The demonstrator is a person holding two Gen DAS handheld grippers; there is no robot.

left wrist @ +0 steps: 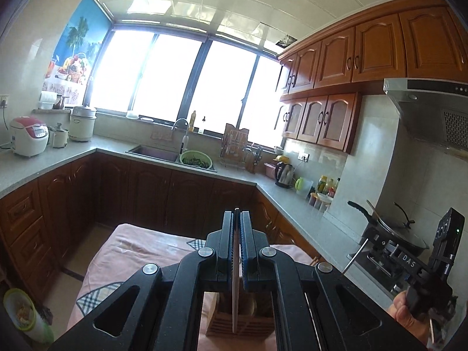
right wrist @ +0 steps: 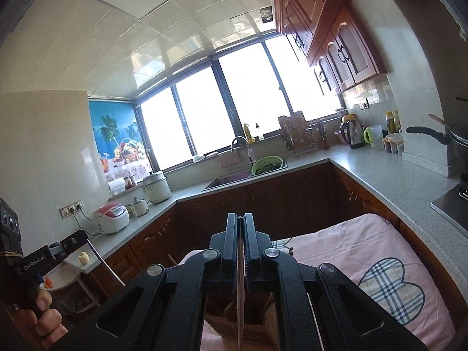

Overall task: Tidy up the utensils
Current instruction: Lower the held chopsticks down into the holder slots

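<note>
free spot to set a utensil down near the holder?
Bare pink cloth beyond and right of the wooden holder, up to the plaid heart. Counter between sink and stove also bare. Crowded: kettle corner.

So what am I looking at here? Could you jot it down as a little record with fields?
Place: home kitchen
Left gripper: jaws shut on a thin chopstick
Right gripper: jaws shut on another thin chopstick
Below both: slatted wooden utensil holder
Surface: pink cloth with plaid hearts
Sink: green colander of greens
Stove side: dark wok with lid
</note>
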